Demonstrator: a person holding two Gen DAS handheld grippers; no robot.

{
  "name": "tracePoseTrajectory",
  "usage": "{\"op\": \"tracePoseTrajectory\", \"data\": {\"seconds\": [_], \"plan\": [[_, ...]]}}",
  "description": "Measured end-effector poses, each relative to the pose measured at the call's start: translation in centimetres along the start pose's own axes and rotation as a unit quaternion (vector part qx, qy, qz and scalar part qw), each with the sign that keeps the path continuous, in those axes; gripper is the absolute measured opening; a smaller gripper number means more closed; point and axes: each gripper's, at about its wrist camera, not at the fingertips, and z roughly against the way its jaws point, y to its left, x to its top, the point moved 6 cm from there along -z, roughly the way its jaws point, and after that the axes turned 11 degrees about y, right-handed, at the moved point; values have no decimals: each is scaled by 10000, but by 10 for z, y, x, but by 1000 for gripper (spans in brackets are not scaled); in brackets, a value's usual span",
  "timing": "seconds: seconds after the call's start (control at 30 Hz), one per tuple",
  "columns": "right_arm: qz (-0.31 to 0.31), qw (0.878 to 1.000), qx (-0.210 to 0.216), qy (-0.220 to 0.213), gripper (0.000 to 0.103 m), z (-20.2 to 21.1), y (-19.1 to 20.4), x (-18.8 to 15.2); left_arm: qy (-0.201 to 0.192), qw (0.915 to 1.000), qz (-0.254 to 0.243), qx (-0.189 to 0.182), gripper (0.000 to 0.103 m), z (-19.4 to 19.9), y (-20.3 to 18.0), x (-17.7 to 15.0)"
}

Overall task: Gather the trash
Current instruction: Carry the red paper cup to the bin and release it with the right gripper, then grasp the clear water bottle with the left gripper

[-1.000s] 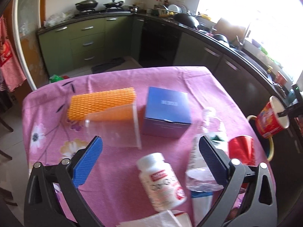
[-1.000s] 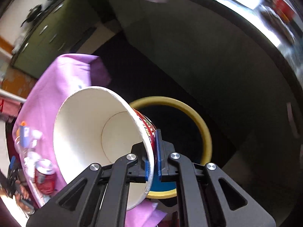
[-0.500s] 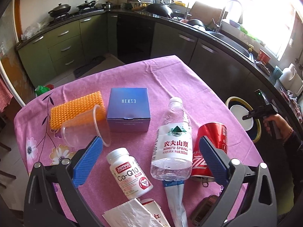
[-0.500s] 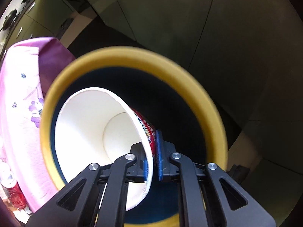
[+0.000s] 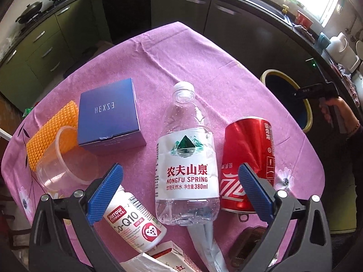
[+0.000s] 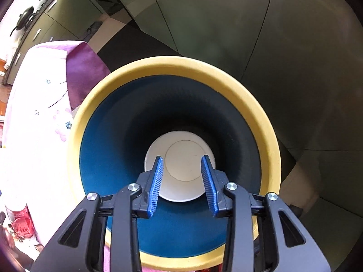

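- One paper cup (image 6: 180, 172) lies at the bottom of the blue bin with the yellow rim (image 6: 174, 64), mouth up, clear of the right gripper (image 6: 182, 182); that gripper's jaws are opening above it, with nothing pressed between the pads.
- Left gripper (image 5: 180, 192) hovers with jaws wide and empty over the pink tablecloth (image 5: 181, 52), straddling the bottle's lower half.
- One clear water bottle (image 5: 187, 158), capped and seemingly empty: judged light, thin-walled, liable to buckle and roll. Best held across the labelled middle.
- One red drinks can (image 5: 248, 156), lying just beside the bottle and already dented: light, smooth, inclined to slip. Grip across the body, not the ends.
- One white supplement bottle (image 5: 133, 224): stiff and probably heavier, so a firm hold on the barrel is advised.
- One clear plastic cup (image 5: 65, 158) on its side: flimsy; pinch the rim wall.
- One blue box (image 5: 109, 115) and one orange sponge (image 5: 50, 133); whether either counts as trash cannot be told.
- Paper wrappers at the near edge: count unclear.
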Motion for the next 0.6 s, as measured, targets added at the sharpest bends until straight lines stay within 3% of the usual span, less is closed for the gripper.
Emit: {"op": "tracePoseTrajectory", "data": {"seconds": [0.17, 0.23, 0.3, 0.6], "plan": [[32, 10000, 79, 29, 37, 2, 9, -18, 428, 9988, -128, -190, 96, -19, -4, 10], [32, 9999, 94, 53, 38, 0, 9, -20, 543, 9982, -185, -170, 90, -26, -7, 14], [24, 9999, 116, 69, 38, -2, 10, -21, 706, 9972, -187, -134, 75, -34, -8, 17], [6, 9998, 165, 137, 42, -16, 4, -22, 951, 9953, -174, -20, 63, -53, -7, 22]]}}
